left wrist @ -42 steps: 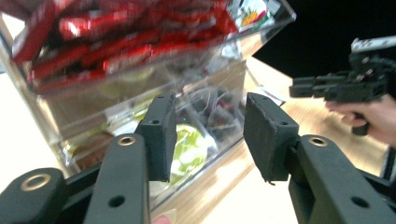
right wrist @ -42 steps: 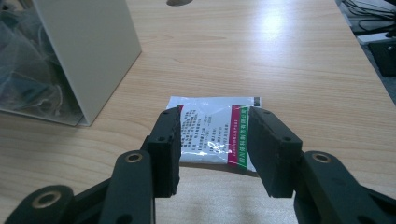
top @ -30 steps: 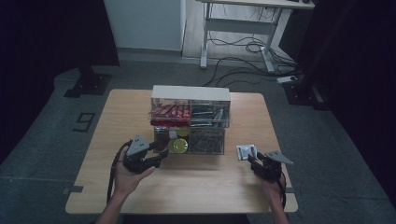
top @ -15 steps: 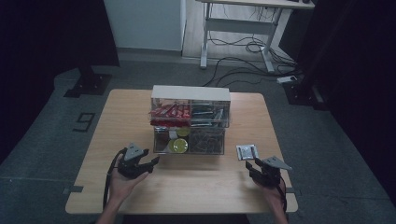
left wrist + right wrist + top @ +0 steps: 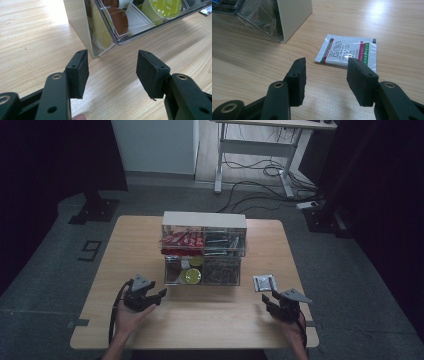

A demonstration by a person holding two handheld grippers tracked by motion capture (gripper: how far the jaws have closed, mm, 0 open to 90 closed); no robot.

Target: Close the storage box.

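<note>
Both open, empty: left tongs [image 5: 112,73] near clear drawer [image 5: 202,271] on surface [image 5: 210,320]; right tongs [image 5: 325,80] just short of sachet [image 5: 348,51].

organizer [image 5: 204,220]: 2-tier clear drawer unit w/ white shell, upright, mid-table
top drawer [image 5: 202,244]: pulled out a bit; red packs left, dark packs right
bottom drawer [image 5: 202,272]: pulled out further; brown + yellow-green pods [image 5: 165,7] at left, dark items right
sachet [image 5: 348,51]: white, flat on table, red/green edge strips, printed text; just right of bottom drawer's front corner, apart from it
</note>
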